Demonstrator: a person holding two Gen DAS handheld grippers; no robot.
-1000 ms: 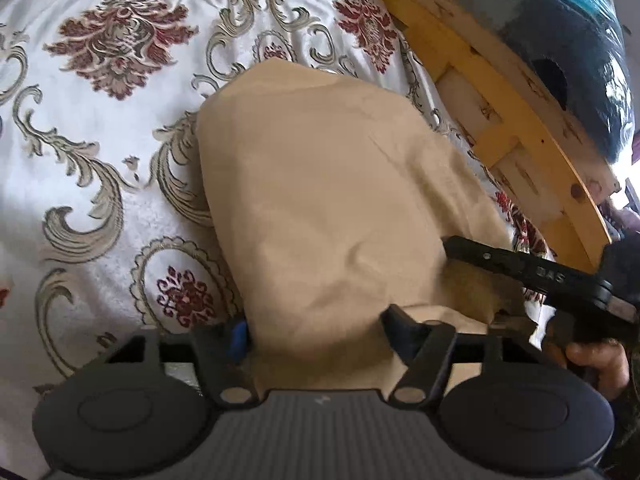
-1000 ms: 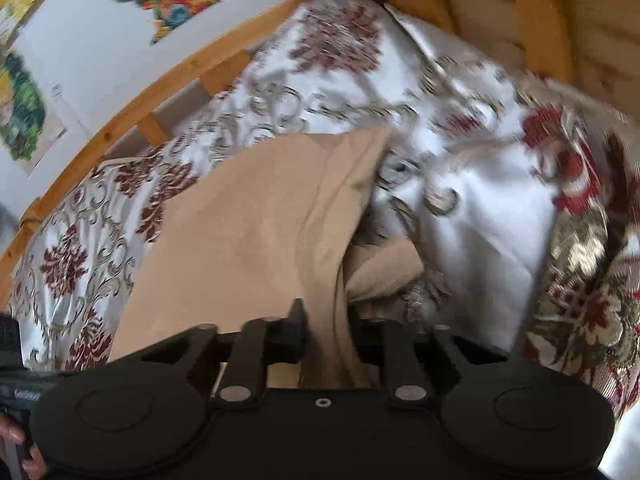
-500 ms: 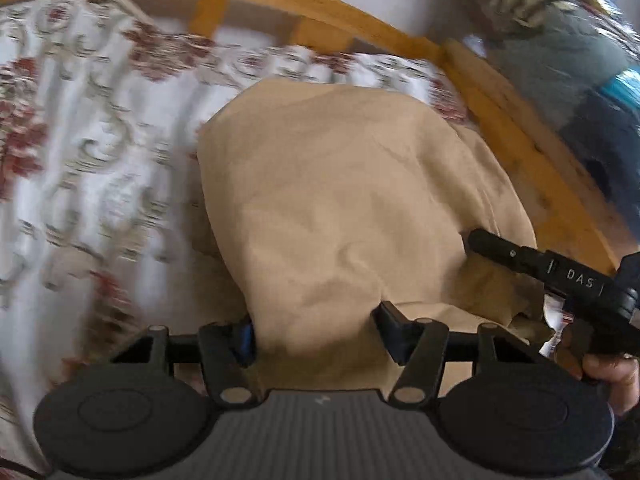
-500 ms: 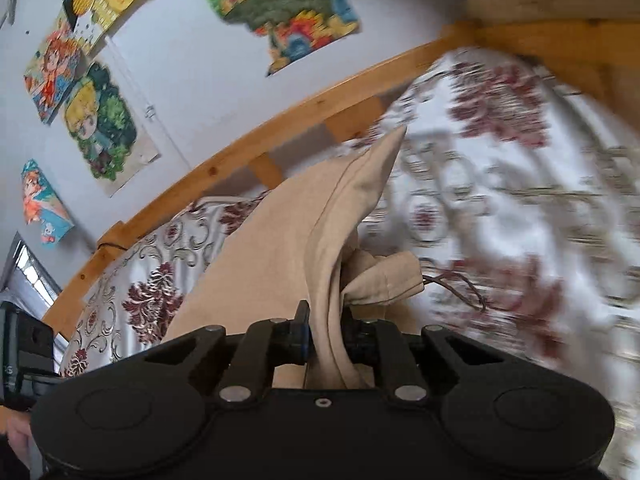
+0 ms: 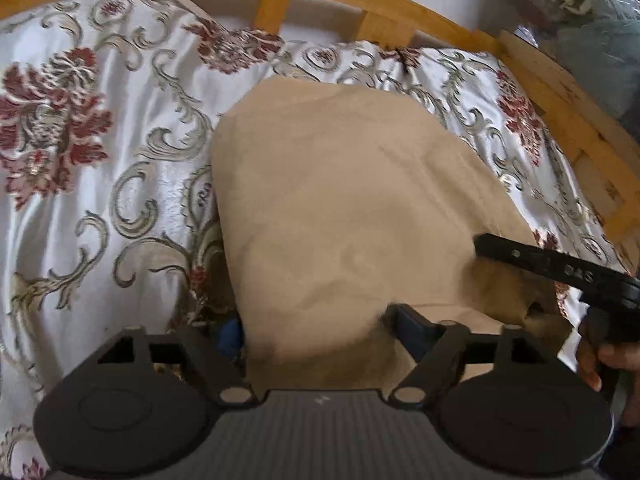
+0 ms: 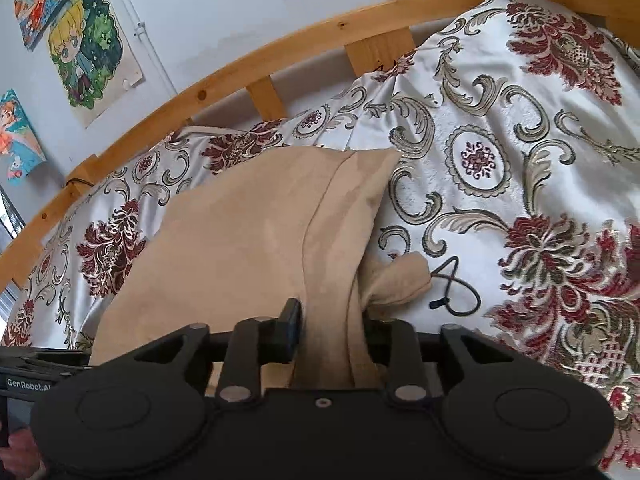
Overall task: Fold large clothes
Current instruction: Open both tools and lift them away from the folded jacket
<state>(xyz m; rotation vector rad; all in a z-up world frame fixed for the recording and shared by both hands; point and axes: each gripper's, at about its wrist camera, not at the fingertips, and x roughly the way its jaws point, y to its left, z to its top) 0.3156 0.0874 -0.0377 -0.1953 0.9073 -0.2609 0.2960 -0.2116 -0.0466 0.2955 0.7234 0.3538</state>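
Observation:
A tan garment [image 5: 344, 208] lies folded on the floral bedspread [image 5: 100, 168]. Its near edge drapes between the fingers of my left gripper [image 5: 320, 328], whose jaws are opening wide and no longer pinch it. In the right wrist view a fold of the same garment [image 6: 256, 248] runs up between the fingers of my right gripper [image 6: 332, 328]. Those jaws are opening too, with the cloth loose between them. A bunched tan end [image 6: 396, 284] sticks out to the right. The right gripper [image 5: 540, 268] reaches over the garment's right edge.
A wooden bed rail [image 6: 248, 60] curves round the far side, with posters [image 6: 88, 44] on the wall behind it. A thin black cord [image 6: 456, 292] lies on the bedspread [image 6: 520, 140] beside the garment. Wrapped bundles [image 5: 588, 12] sit beyond the rail. A hand [image 5: 600, 360] holds the right gripper.
Both grippers swung with the garment toward the bed rail. Both pairs of jaws have spread apart, and the cloth now sits loose between them.

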